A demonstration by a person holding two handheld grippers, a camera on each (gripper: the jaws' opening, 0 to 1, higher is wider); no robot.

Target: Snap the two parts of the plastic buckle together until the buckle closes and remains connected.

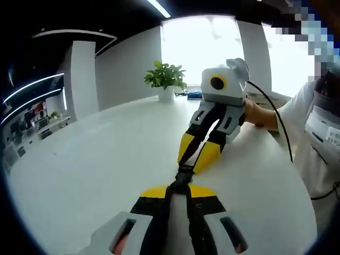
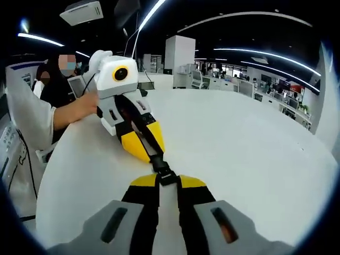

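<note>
Two hand-held grippers meet nose to nose over a white table, with a black plastic buckle between them as the reference point. In the left gripper view, the left gripper rises from below the buckle, its yellow-tipped jaws drawn narrow on a black strap that leads up to the buckle; the right gripper comes in from beyond the buckle, its jaws likewise closed narrow on the strap's far run, steadied by a person's hand. The right gripper view gives the converse: the buckle sits just ahead of the right gripper, with the left gripper beyond it. A potted plant stands well behind the buckle.

Progress, as judged: both halves are gripped and brought to one spot, appearing touching or mated. Whether the latch has clicked cannot be told; a final push or a pull-test remains.
</note>
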